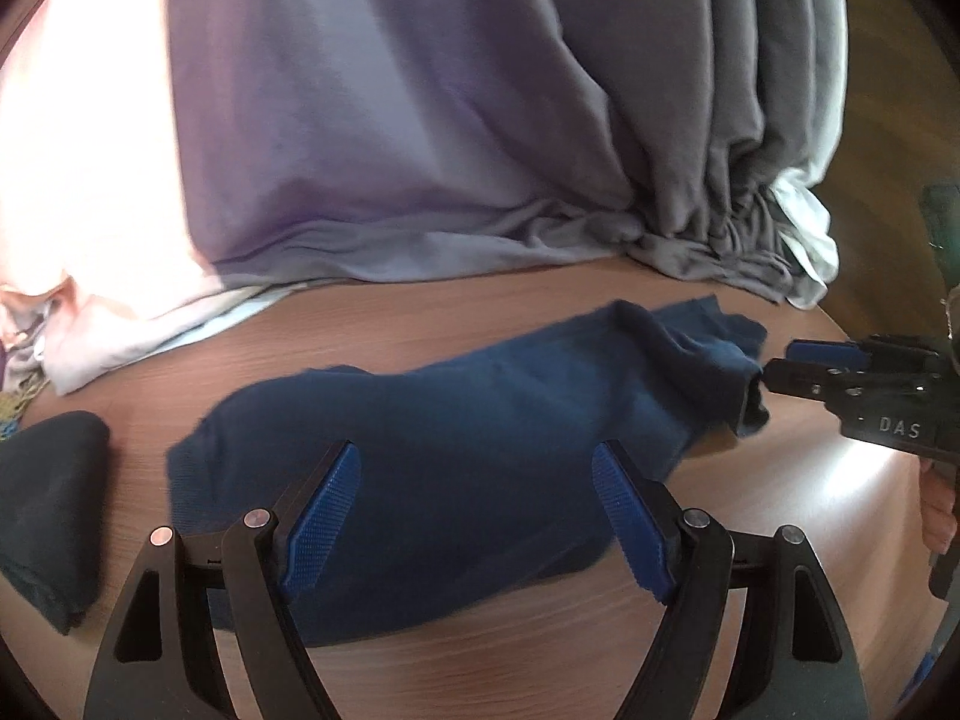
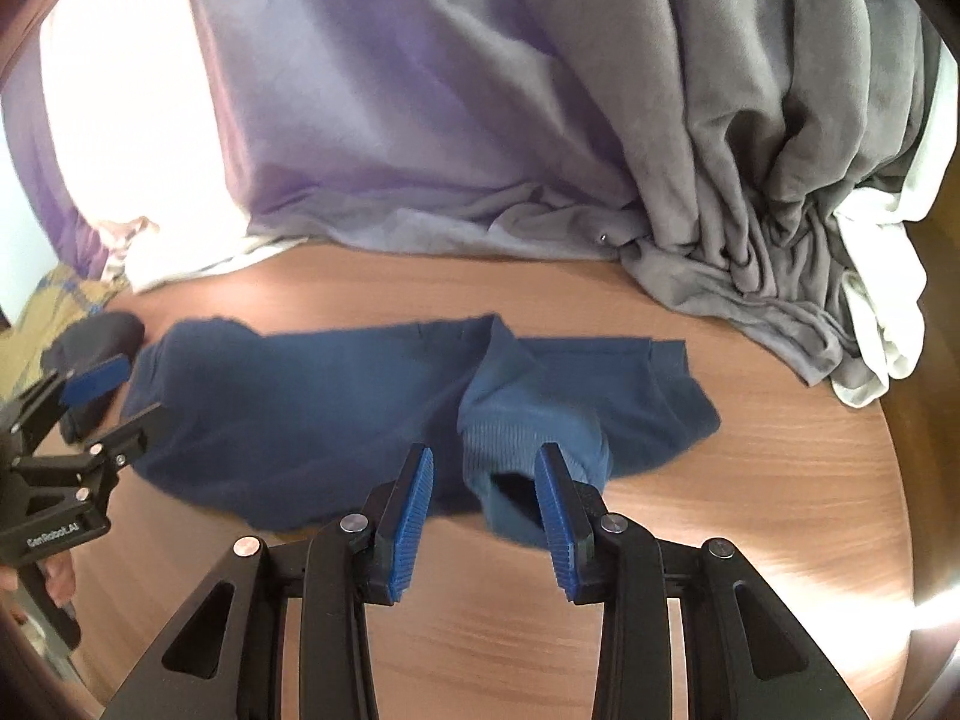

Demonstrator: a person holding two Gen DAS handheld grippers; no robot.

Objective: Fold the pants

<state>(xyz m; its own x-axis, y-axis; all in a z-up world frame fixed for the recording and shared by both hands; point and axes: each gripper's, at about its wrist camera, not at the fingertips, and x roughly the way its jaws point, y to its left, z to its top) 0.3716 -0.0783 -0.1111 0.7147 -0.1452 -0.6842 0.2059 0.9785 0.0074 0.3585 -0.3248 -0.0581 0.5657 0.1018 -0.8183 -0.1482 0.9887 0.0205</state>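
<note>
Dark blue pants (image 1: 468, 438) lie folded across the brown wooden table (image 1: 492, 648); they also show in the right wrist view (image 2: 312, 408). A ribbed cuff (image 2: 510, 438) of one leg is turned over on top at the right end. My left gripper (image 1: 477, 510) is open just above the pants' near left part. My right gripper (image 2: 485, 510) is open at the cuff, its fingers on either side of the cuff opening without closing on it. It also shows in the left wrist view (image 1: 774, 363) at the pants' right end.
A grey and lilac curtain (image 1: 420, 120) hangs down to the table's far edge, with white cloth (image 2: 882, 312) bunched at the right. A folded dark garment (image 1: 48, 504) lies left of the pants. The table's rounded edge runs along the right.
</note>
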